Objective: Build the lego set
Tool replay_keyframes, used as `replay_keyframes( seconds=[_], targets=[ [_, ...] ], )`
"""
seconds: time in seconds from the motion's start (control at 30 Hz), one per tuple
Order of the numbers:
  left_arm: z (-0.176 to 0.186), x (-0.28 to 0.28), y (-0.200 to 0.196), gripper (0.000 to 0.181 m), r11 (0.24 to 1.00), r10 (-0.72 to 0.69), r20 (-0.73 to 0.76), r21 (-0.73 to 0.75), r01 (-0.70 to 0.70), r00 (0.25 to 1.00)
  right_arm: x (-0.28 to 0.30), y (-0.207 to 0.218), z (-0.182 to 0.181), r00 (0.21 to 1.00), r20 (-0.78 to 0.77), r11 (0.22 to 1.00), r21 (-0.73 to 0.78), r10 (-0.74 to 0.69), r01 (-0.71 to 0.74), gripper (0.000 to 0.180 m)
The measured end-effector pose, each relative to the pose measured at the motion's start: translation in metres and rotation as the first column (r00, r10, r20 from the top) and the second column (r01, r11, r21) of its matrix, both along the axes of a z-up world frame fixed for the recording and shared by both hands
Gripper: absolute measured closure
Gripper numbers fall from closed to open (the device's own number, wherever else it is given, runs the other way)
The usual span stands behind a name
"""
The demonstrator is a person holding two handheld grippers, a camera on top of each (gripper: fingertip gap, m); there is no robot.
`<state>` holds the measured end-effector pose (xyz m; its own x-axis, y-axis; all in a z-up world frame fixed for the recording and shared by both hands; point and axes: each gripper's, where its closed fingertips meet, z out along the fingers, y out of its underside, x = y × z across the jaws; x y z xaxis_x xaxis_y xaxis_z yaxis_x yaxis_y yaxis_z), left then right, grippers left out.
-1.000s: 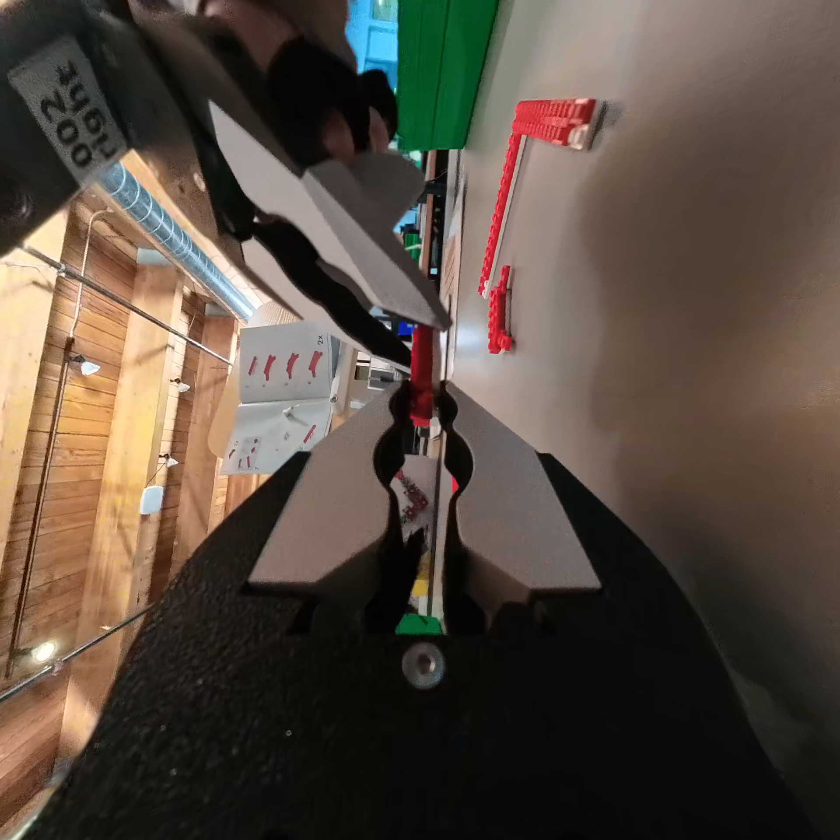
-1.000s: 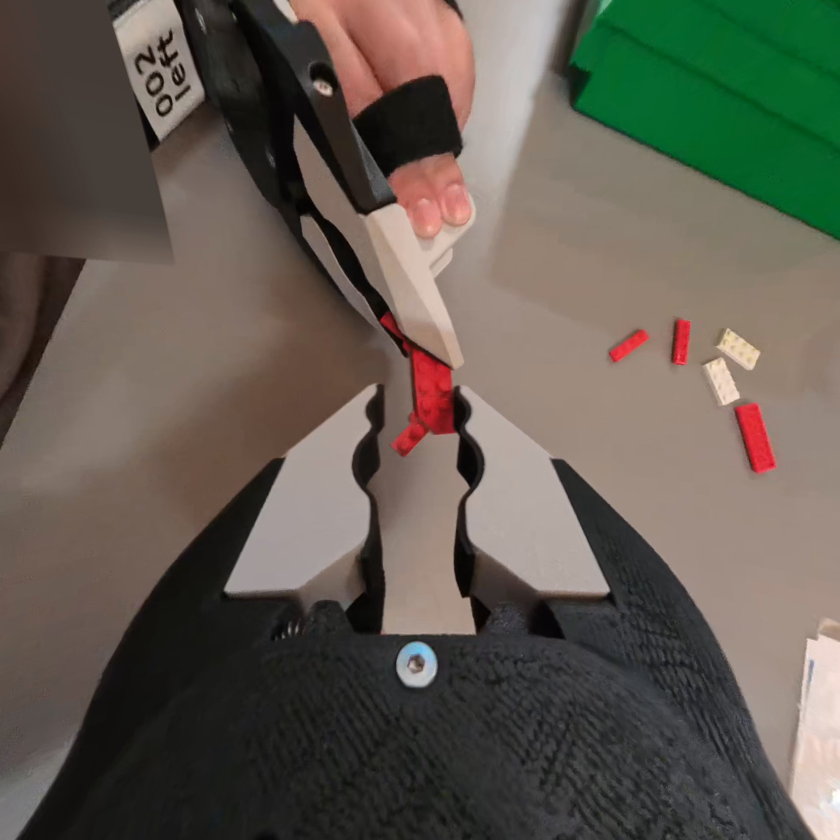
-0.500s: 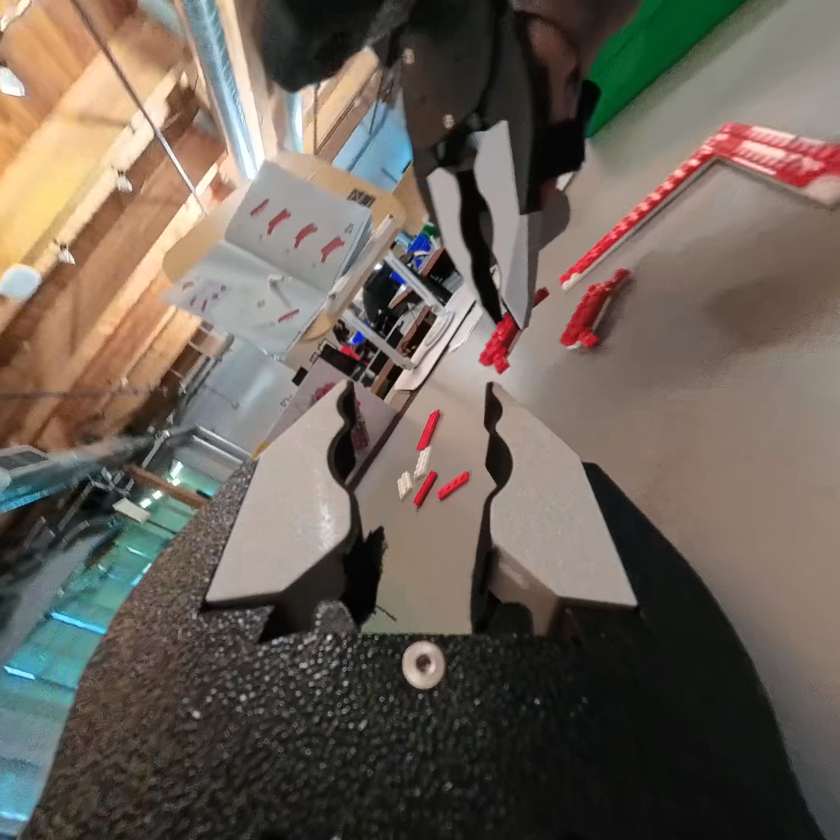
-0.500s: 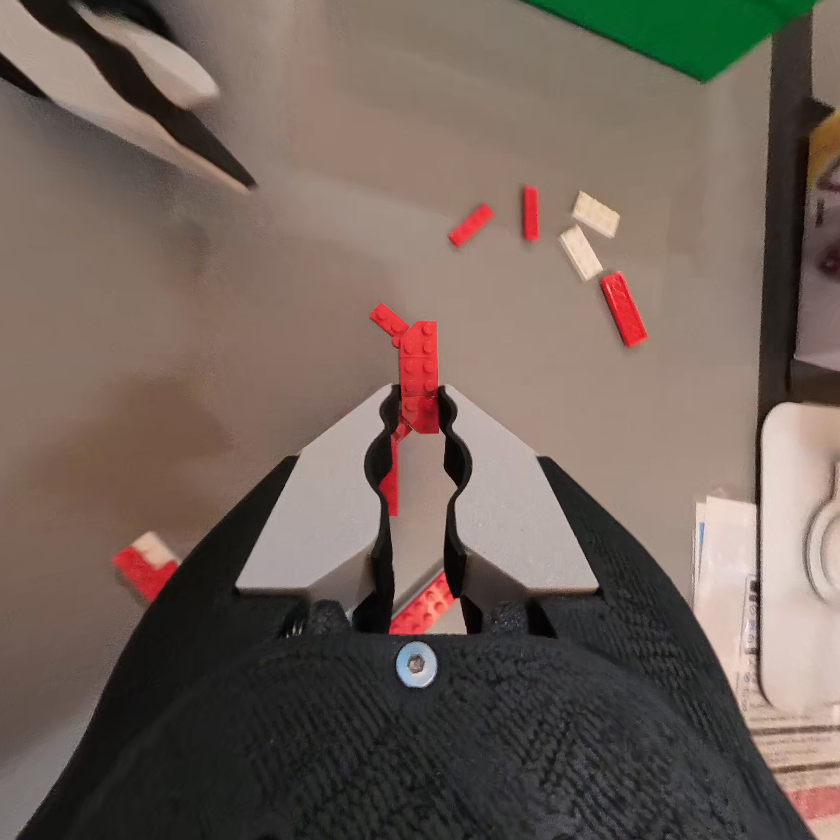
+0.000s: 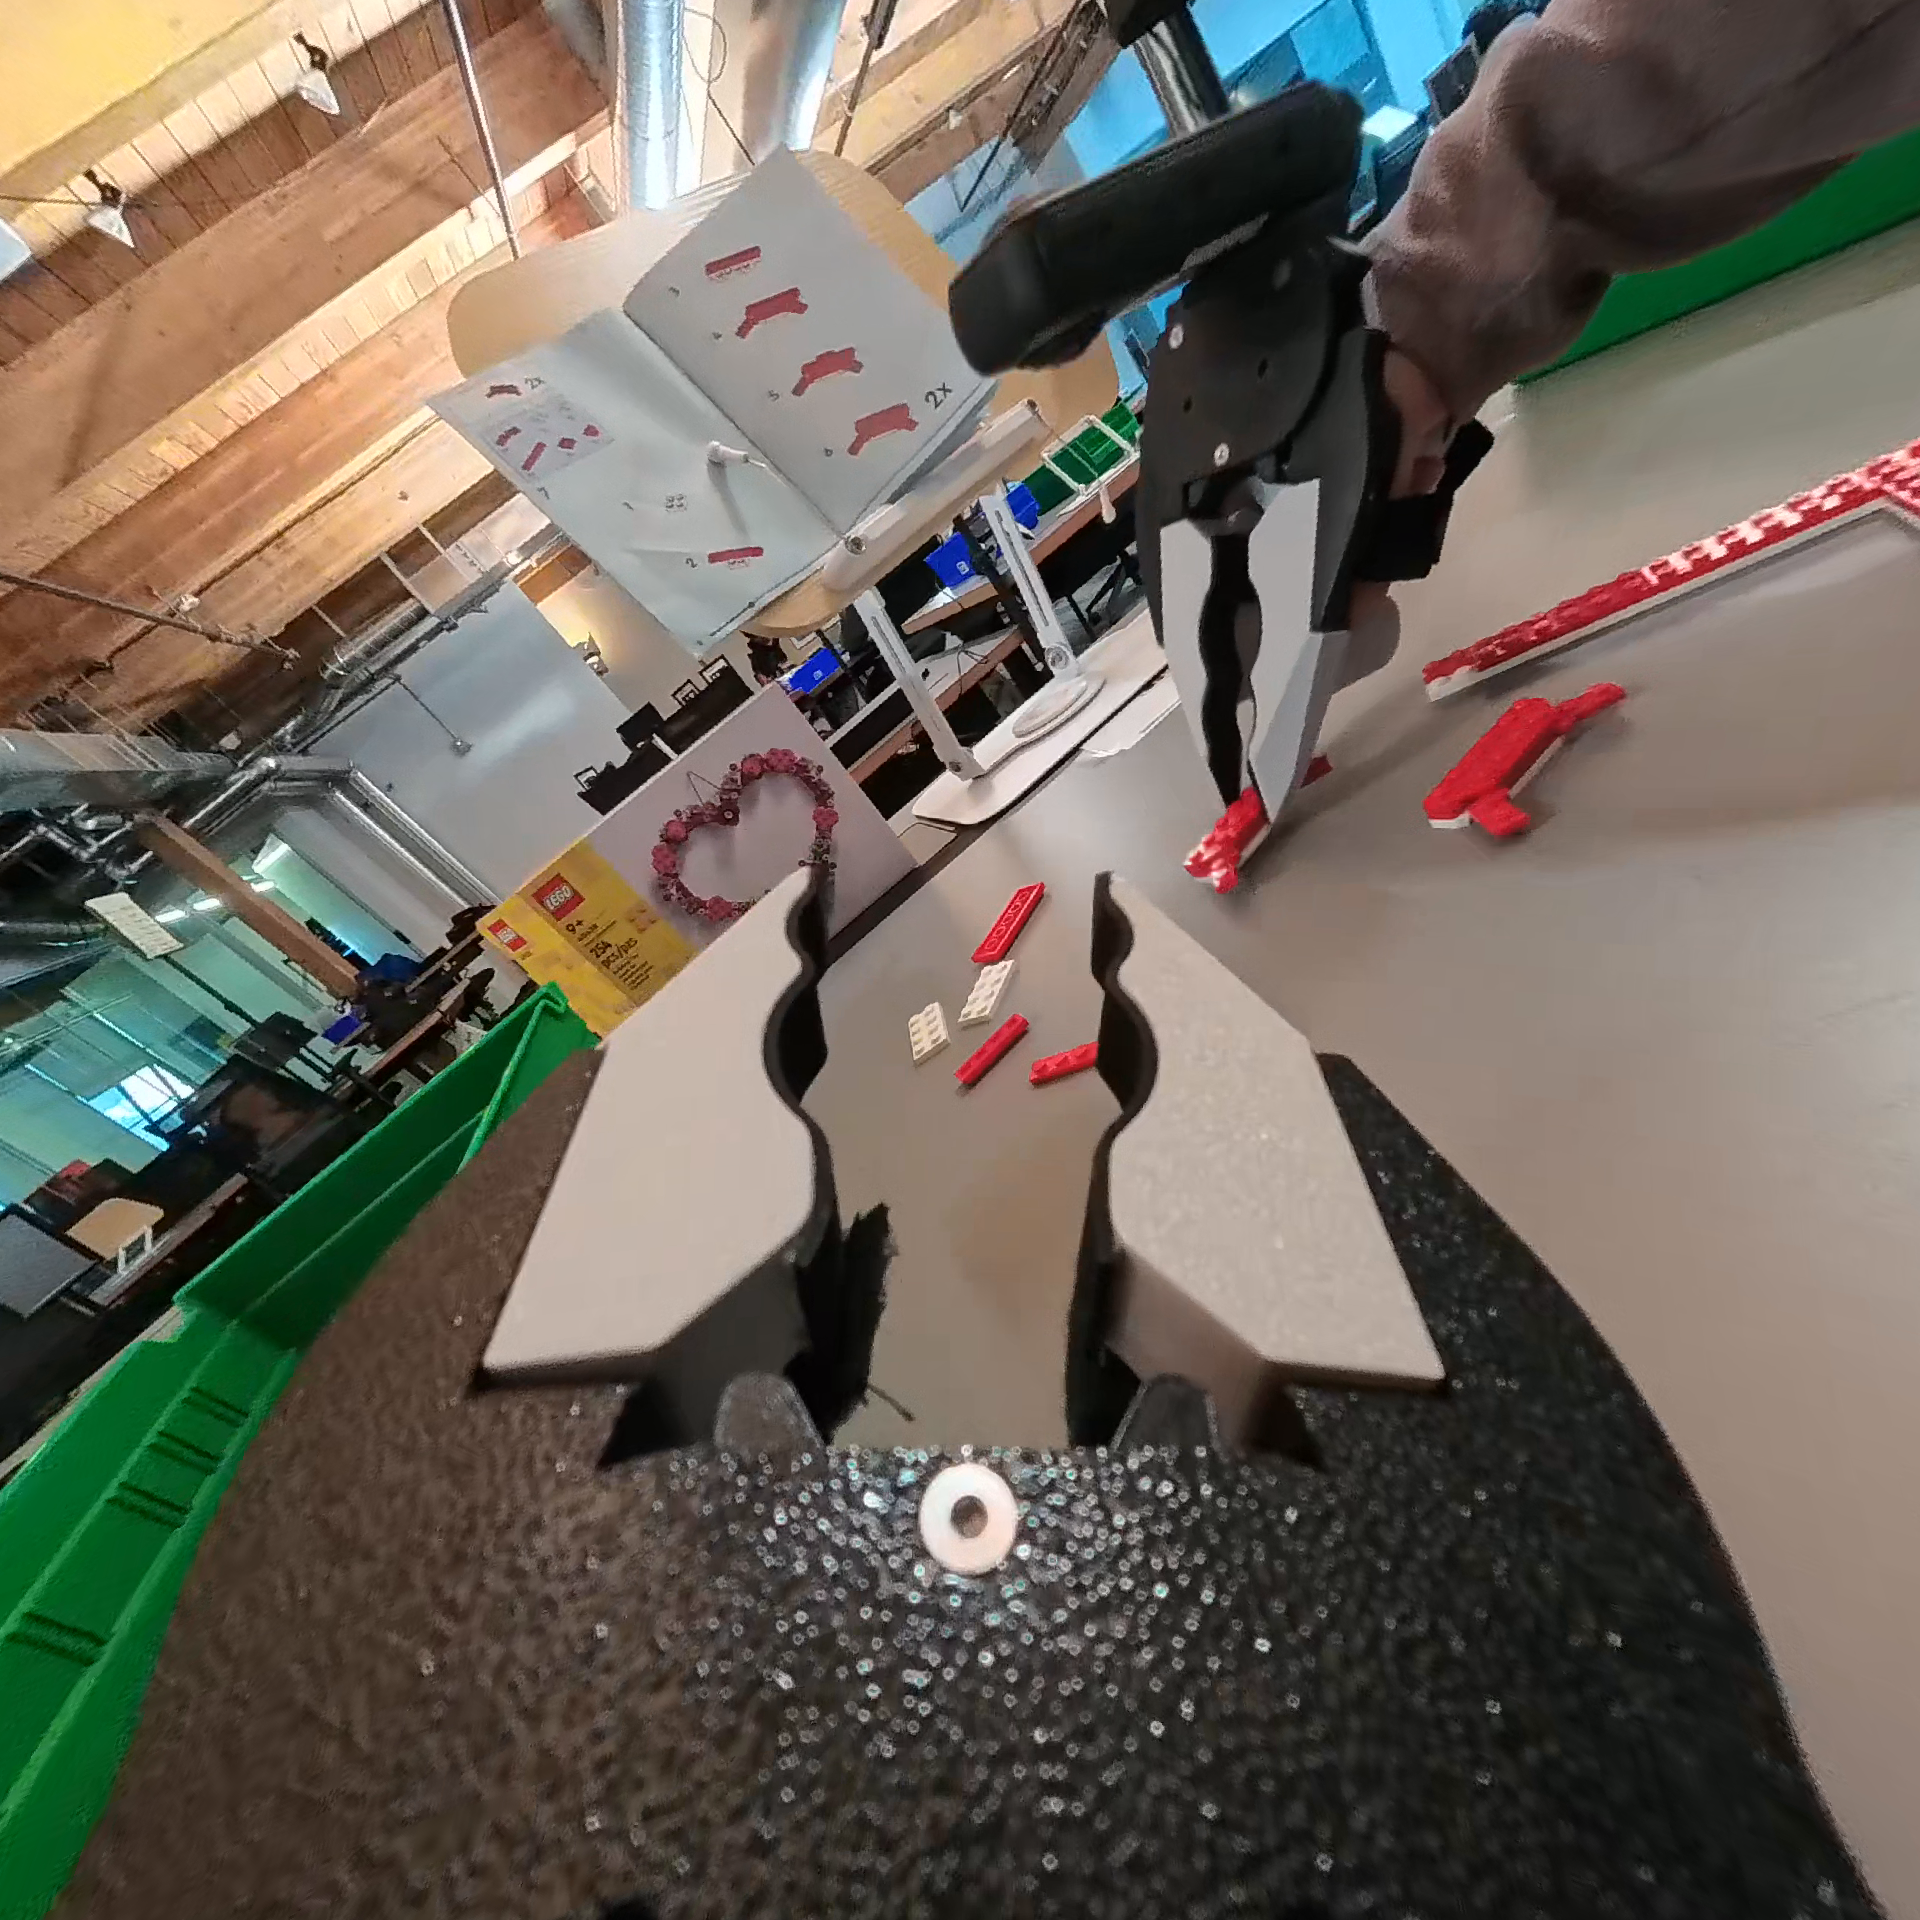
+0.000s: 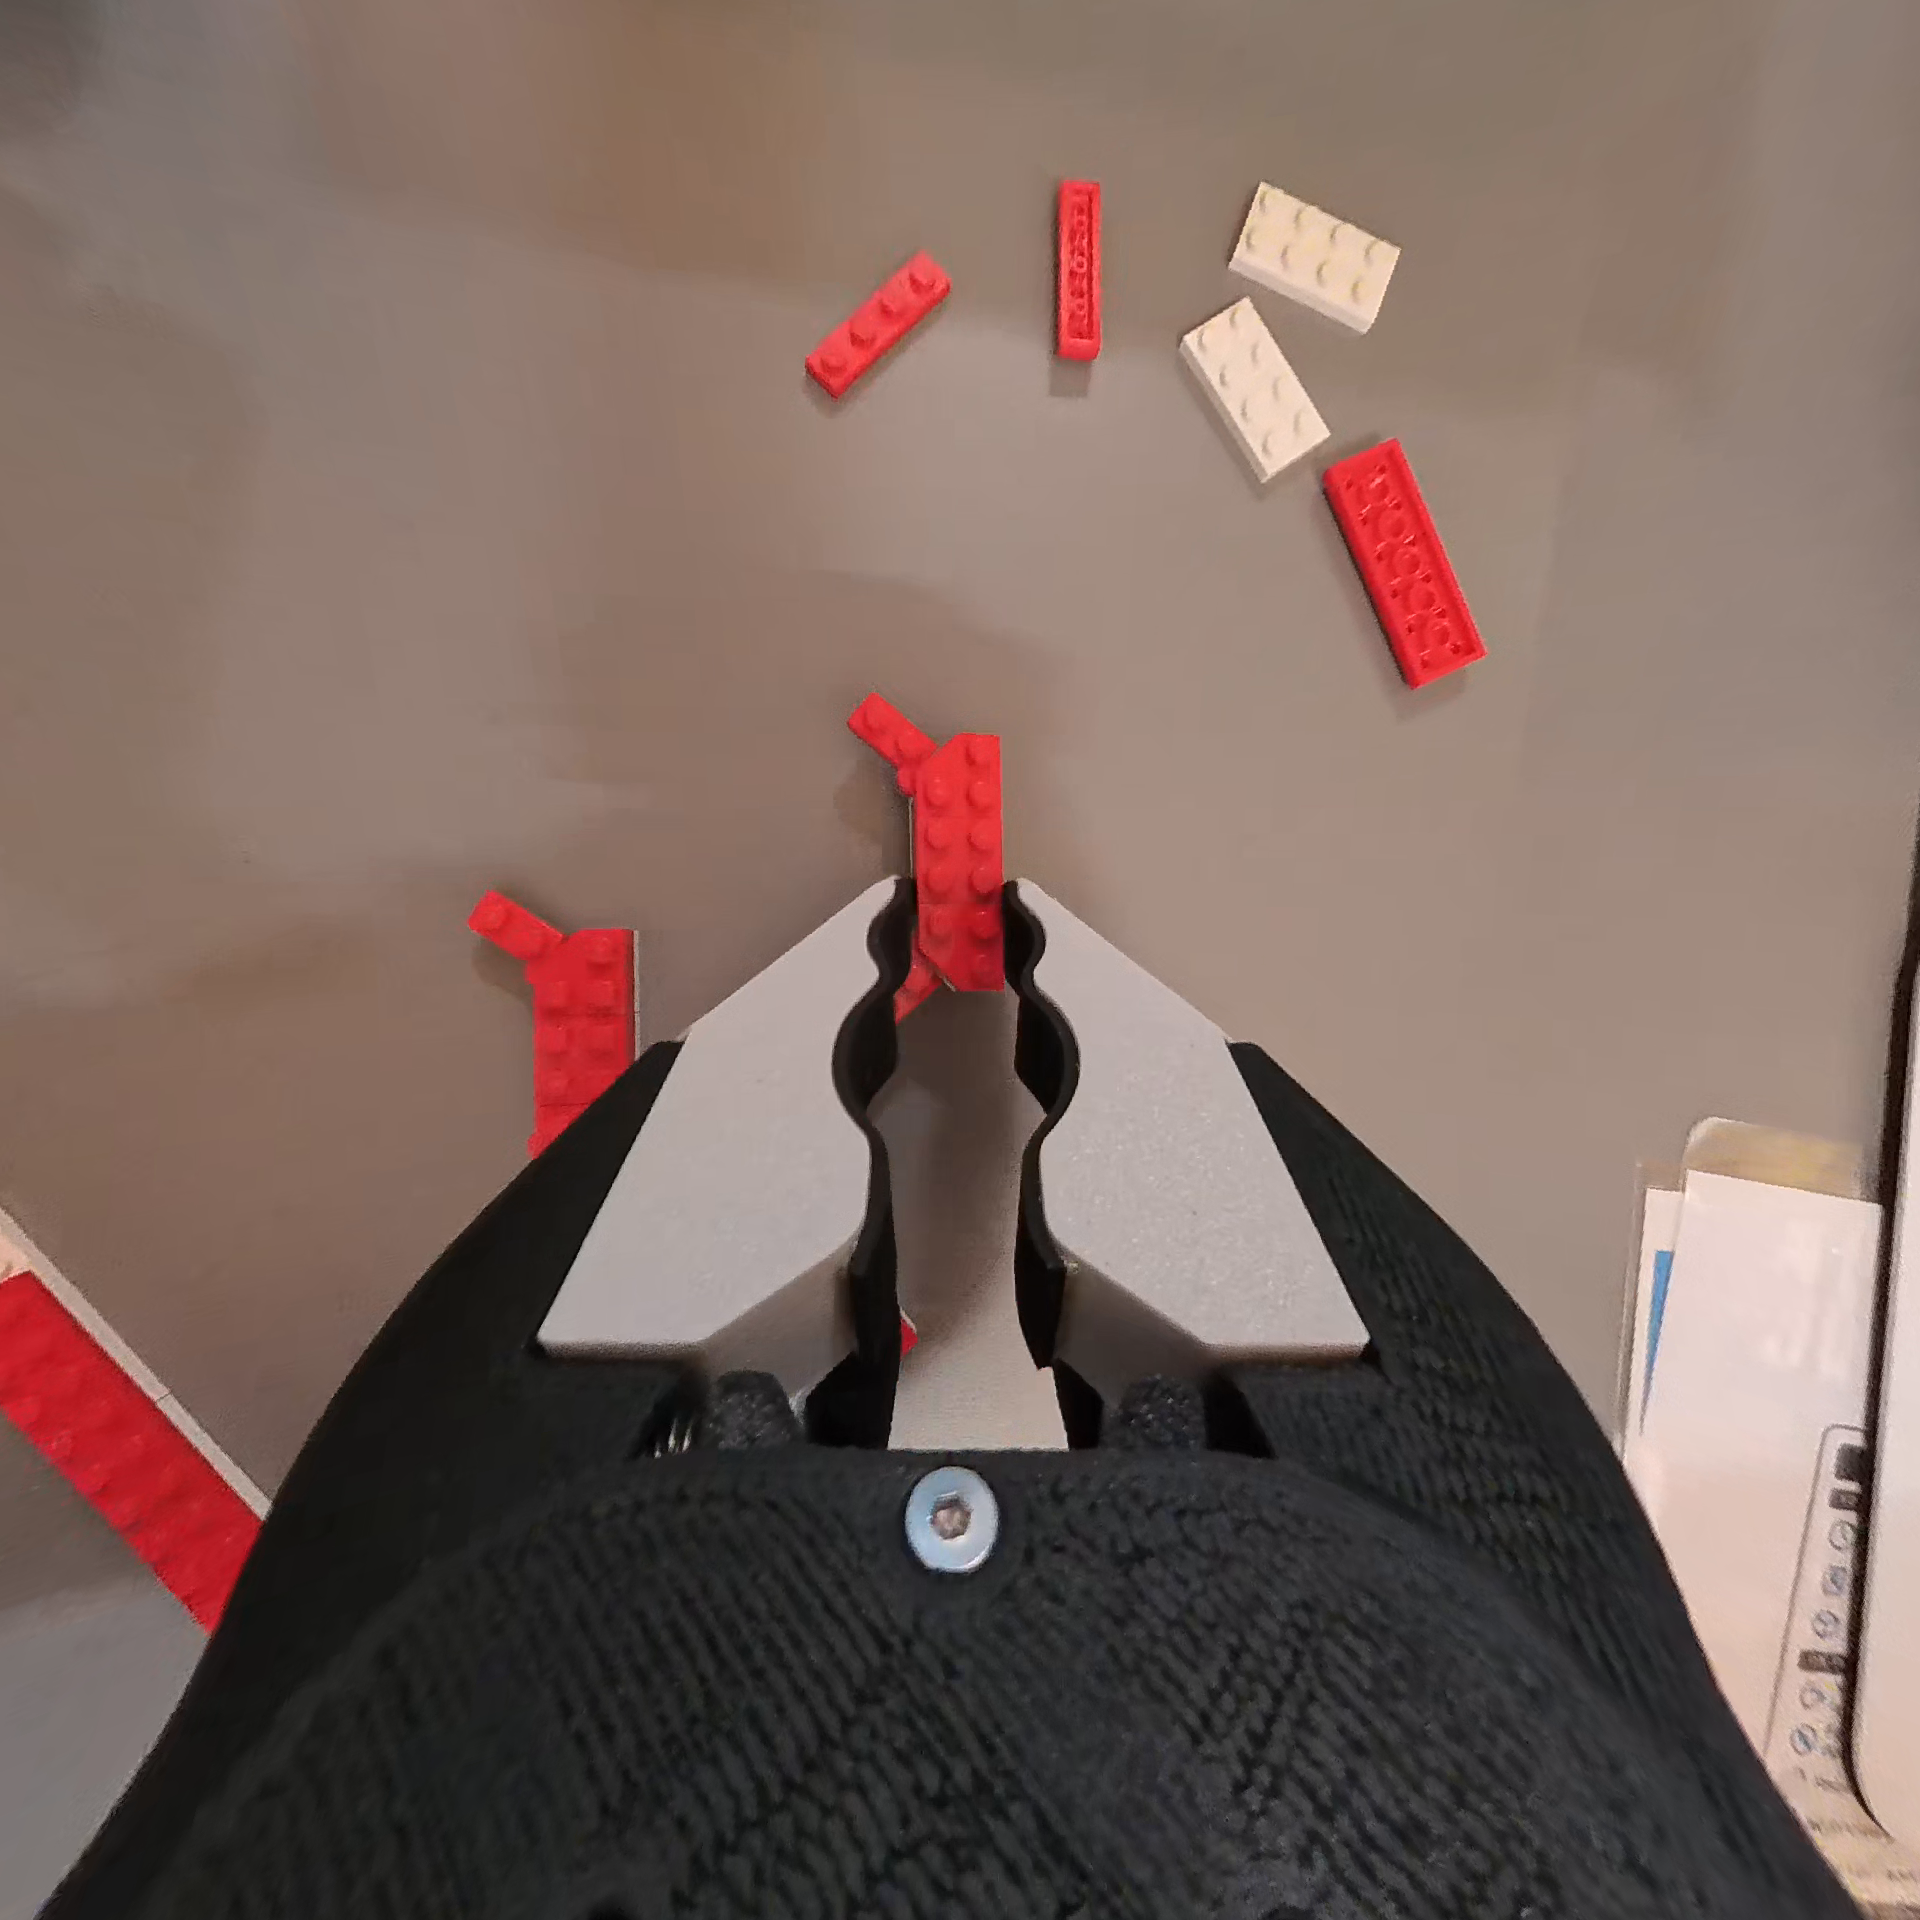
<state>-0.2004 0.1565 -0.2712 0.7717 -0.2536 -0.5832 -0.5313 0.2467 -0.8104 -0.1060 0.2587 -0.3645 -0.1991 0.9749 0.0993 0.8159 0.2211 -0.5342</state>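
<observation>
My right gripper [image 6: 956,904] is shut on a small red brick assembly [image 6: 961,831] with an angled plate at its far end. It holds the assembly low over the grey table. In the left wrist view the same gripper [image 5: 1247,800] points down, with the assembly [image 5: 1231,842] at the table surface. A matching red assembly [image 6: 577,997] lies just left of it and also shows in the left wrist view [image 5: 1507,764]. My left gripper [image 5: 956,904] is open and empty, set back from several loose red and white plates [image 5: 987,992].
Loose plates lie ahead of the right gripper: red [image 6: 878,322], red [image 6: 1403,561], white [image 6: 1254,387]. A long red-and-white frame [image 5: 1662,592] lies at the far right. An instruction booklet [image 5: 727,416] on a stand, the set's box [image 5: 675,894] and a green bin [image 5: 260,1299] stand around. The gap from one gripper's tips to the other's is roughly 15 centimetres.
My left gripper has let go of the red assembly, opened and pulled away to the side. My right gripper has kept the assembly and lowered it to the table beside the matching one.
</observation>
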Motion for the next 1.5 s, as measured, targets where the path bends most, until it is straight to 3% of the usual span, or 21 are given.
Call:
replay_keyframes(
  seconds=[0.23, 0.37, 0.5, 0.6, 0.7, 0.8, 0.93, 1.0, 1.07, 1.2, 1.5],
  targets=[
    [-0.003, 0.008, -0.004, 0.137, 0.996, -0.076, 0.053, -0.044, 0.079, 0.996, -0.004, 0.002, -0.006, 1.0, 0.011, 1.0, 0.018, 0.016, -0.017, 0.165],
    [-0.002, 0.005, -0.003, 0.137, 0.997, -0.065, 0.061, -0.043, 0.068, 0.996, -0.006, 0.003, -0.003, 1.0, -0.018, 1.0, 0.009, -0.01, 0.01, 0.14],
    [-0.002, 0.003, -0.002, 0.138, 0.998, -0.051, 0.059, -0.037, 0.054, 0.997, 0.001, 0.008, 0.023, 0.981, -0.176, 0.996, 0.036, -0.076, 0.084, 0.123],
    [0.002, 0.003, -0.003, 0.136, 0.999, -0.046, 0.076, -0.017, 0.047, 0.996, 0.022, 0.022, 0.053, 0.901, -0.4, 0.969, 0.101, -0.169, 0.227, 0.12],
    [0.01, 0.005, -0.001, 0.129, 0.999, -0.043, 0.146, 0.002, 0.044, 0.988, 0.062, 0.048, 0.092, 0.671, -0.694, 0.848, 0.167, -0.262, 0.504, 0.106],
    [0.017, 0.008, 0.003, 0.117, 0.999, -0.043, 0.23, 0.02, 0.039, 0.972, 0.11, 0.054, 0.113, 0.478, -0.849, 0.69, 0.209, -0.223, 0.693, 0.103],
    [0.025, 0.02, 0.006, 0.095, 0.995, -0.096, 0.354, 0.046, 0.085, 0.93, 0.151, 0.057, 0.115, 0.408, -0.899, 0.524, 0.275, -0.157, 0.806, 0.094],
    [0.032, 0.024, 0.008, 0.083, 0.993, -0.118, 0.429, 0.065, 0.1, 0.895, 0.171, 0.066, 0.125, 0.346, -0.928, 0.407, 0.267, -0.136, 0.874, 0.069],
    [0.036, 0.024, 0.013, 0.076, 0.994, -0.106, 0.488, 0.077, 0.078, 0.866, 0.182, 0.07, 0.145, 0.29, -0.954, 0.333, 0.249, -0.08, 0.91, 0.065],
    [0.035, 0.032, 0.029, 0.069, 0.998, -0.059, 0.532, 0.061, 0.031, 0.845, 0.176, 0.092, 0.145, 0.198, -0.975, 0.392, 0.146, -0.096, 0.908, 0.064],
    [0.032, 0.041, 0.044, 0.075, 0.993, 0.036, 0.405, 0.086, -0.078, 0.913, 0.149, 0.143, 0.139, 0.212, -0.971, 0.457, 0.138, -0.115, 0.879, 0.07]
  ],
)
